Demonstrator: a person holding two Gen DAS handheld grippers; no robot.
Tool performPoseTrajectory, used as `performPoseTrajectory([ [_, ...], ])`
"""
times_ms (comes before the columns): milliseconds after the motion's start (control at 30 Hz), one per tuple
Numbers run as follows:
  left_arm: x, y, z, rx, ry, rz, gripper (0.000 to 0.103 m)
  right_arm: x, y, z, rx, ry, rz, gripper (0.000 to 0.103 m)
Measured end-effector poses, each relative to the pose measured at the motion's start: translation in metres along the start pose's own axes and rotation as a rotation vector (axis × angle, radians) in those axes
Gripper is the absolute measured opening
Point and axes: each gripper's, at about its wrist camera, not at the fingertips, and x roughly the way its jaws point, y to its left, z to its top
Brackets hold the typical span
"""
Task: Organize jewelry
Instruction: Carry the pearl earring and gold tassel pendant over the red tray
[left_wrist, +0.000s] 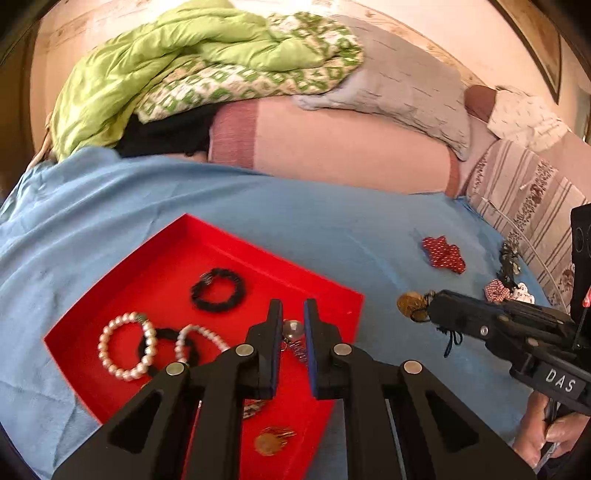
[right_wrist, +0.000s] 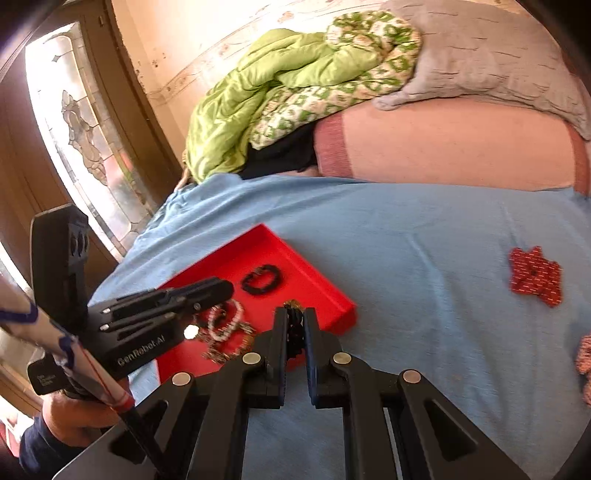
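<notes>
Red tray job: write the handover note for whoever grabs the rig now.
Left gripper: open, empty, over the tray.
Right gripper: shut on gold pendant, beside the tray, over the sheet.
Done: pearl bracelets, black band, gold piece in tray.
Left: drop the pendant in, then red piece and small bits on the sheet at right.

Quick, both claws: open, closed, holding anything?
Left claw: open, empty, over the red tray.
Right claw: closed on a black-corded gold pendant, beside the tray.
</notes>
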Motion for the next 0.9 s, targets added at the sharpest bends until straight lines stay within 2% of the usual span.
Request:
performPoseTrajectory([
  [200, 0.004, 0.028, -0.01, -0.042, 0.037, 0.015, 0.011, 0.036, 0.008, 0.008, 0.049, 0.006, 0.031, 0.009],
  [433, 0.0, 0.044, -0.025, -0.053, 0.093, 0.007, 0.011, 0.074, 0.004, -0.001, 0.069, 0.049, -0.002, 0.009],
  [533, -0.001, 0.042, -0.037, -0.032, 0.137, -0.004, 0.011, 0.083, 0.002, -0.004, 0.071, 0.063, -0.011, 0.009],
  [667, -0.001, 0.043, -0.05, -0.017, 0.188, 0.017, 0.011, 0.09, 0.001, -0.005, 0.068, 0.076, -0.016, 0.009],
  [900, 0.001, 0.047, -0.057, -0.014, 0.219, 0.044, 0.011, 0.096, -0.001, -0.008, 0.062, 0.093, -0.025, 0.01],
])
